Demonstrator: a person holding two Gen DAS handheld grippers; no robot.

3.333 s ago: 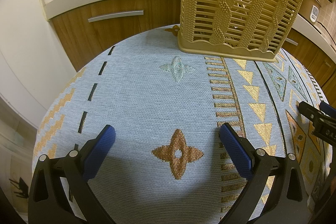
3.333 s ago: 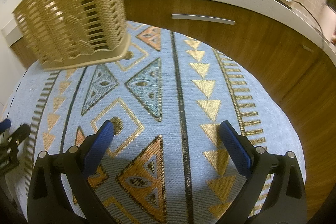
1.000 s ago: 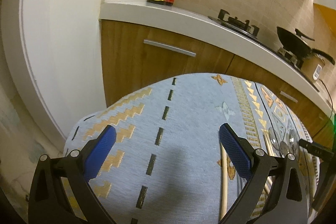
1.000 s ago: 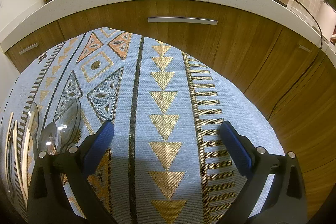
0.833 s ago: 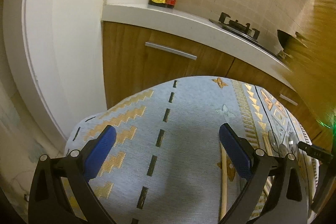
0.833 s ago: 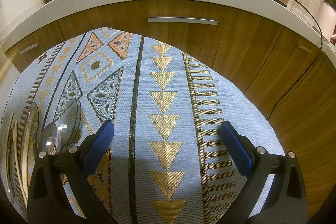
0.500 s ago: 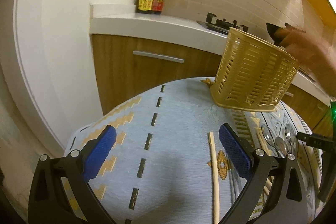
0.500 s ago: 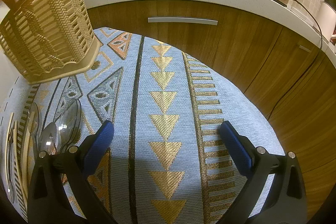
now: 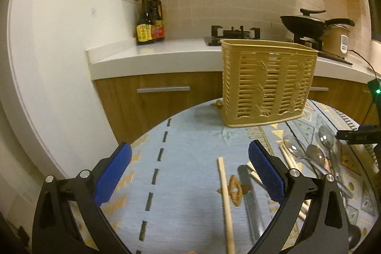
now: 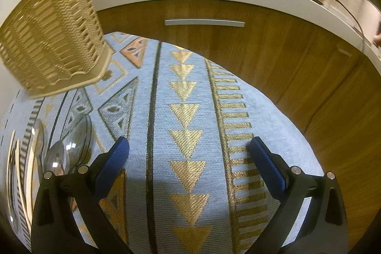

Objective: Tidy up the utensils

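Kitchen cabinets and a white counter (image 9: 152, 56) ran behind a table under a patterned blue cloth (image 9: 190, 173). From the left wrist view, two dark bottles (image 9: 150, 20) stood on the counter by the wall, and a black pan (image 9: 303, 24) sat on the stove further right. A tan slotted basket (image 9: 266, 82) stood upright at the far side of the cloth. The left gripper (image 9: 189, 169) hung above the cloth with its blue pads wide apart, gripping nothing. A chopstick (image 9: 225, 201) lay just inside its right finger, a knife (image 9: 250, 201) beside that — clear spoons (image 9: 307, 151) and more chopsticks lay further right, partly hidden.

From the right wrist view, the basket (image 10: 52, 39) loomed at upper left, its base on the cloth (image 10: 185, 111). The right gripper (image 10: 189, 160) was likewise spread open and empty, over bare patterned cloth. Spoons (image 10: 76, 135) and chopsticks (image 10: 22, 182) lay at the left edge, just beyond its left finger.
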